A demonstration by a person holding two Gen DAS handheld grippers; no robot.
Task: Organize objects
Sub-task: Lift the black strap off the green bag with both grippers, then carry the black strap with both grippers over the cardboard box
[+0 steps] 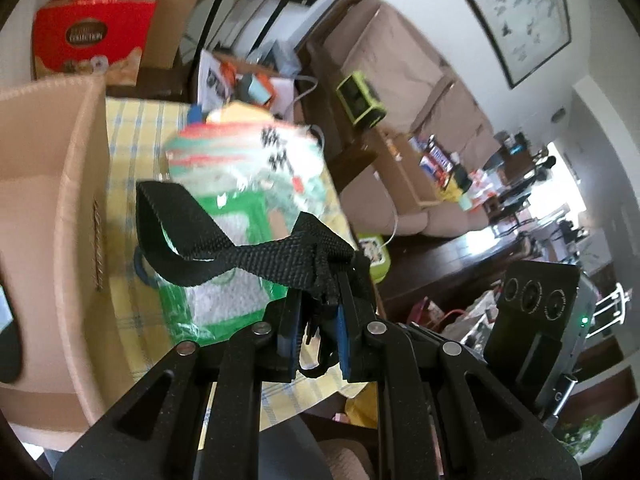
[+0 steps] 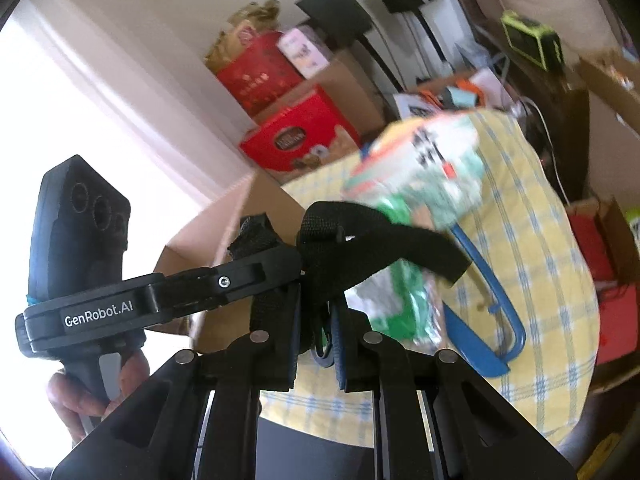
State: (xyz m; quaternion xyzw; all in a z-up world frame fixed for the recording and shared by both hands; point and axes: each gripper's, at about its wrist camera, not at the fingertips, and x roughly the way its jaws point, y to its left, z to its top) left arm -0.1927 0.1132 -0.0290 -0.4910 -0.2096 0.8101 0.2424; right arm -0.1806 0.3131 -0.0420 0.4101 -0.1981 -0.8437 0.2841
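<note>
Left gripper point(image 2: 280, 256) body: "GenRobot.AI"
Red box point(image 1: 90, 36) label: "COLLECTION"; other print unreadable

both wrist views overlook yellow tablecloth point(image 1: 132, 136).

It was a cluttered home living room: a beige sofa point(image 1: 400, 92) and framed painting point(image 1: 520, 12) stood beyond the claw, stacked gift boxes point(image 2: 296, 136) by the wall ahead.

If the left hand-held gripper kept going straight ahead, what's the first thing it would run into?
Probably the green and white package just beyond the black strap pinched by the left hand-held gripper; depth is unclear through the blur.
</note>
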